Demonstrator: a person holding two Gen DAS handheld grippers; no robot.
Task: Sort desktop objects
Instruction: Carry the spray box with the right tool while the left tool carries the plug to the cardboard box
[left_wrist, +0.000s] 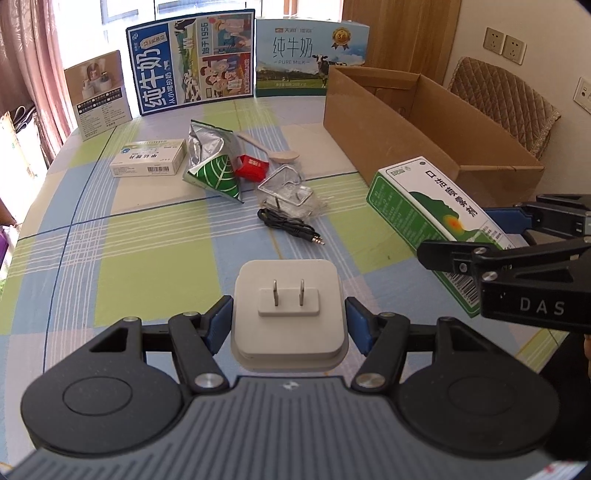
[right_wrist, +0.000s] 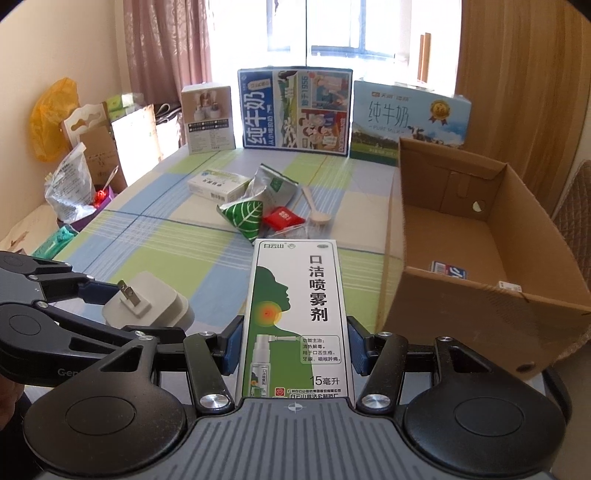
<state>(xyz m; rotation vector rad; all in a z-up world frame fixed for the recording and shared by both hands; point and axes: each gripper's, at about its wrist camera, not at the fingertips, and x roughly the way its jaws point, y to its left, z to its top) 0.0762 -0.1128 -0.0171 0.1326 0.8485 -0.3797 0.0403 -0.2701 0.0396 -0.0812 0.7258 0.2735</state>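
My left gripper (left_wrist: 289, 319) is shut on a white plug adapter (left_wrist: 289, 306), prongs facing up, held above the checked tablecloth; it also shows in the right wrist view (right_wrist: 147, 301). My right gripper (right_wrist: 293, 345) is shut on a green-and-white spray medicine box (right_wrist: 295, 314), seen from the left wrist view (left_wrist: 436, 225) at the right. The open cardboard box (right_wrist: 461, 295) stands just right of the spray box and holds a couple of small items. Loose on the table lie a white medicine box (left_wrist: 147, 162), a green leaf-print foil pouch (left_wrist: 214, 166), a red packet (left_wrist: 251, 165), a wooden spoon (left_wrist: 273, 151), a clear plastic piece (left_wrist: 286, 188) and a black audio cable (left_wrist: 291, 227).
Two milk cartons (left_wrist: 192, 59) (left_wrist: 310, 55) and a small product box (left_wrist: 98, 88) stand along the table's far edge. A padded chair (left_wrist: 506, 99) is behind the cardboard box. Bags and cartons (right_wrist: 74, 147) crowd the floor left of the table.
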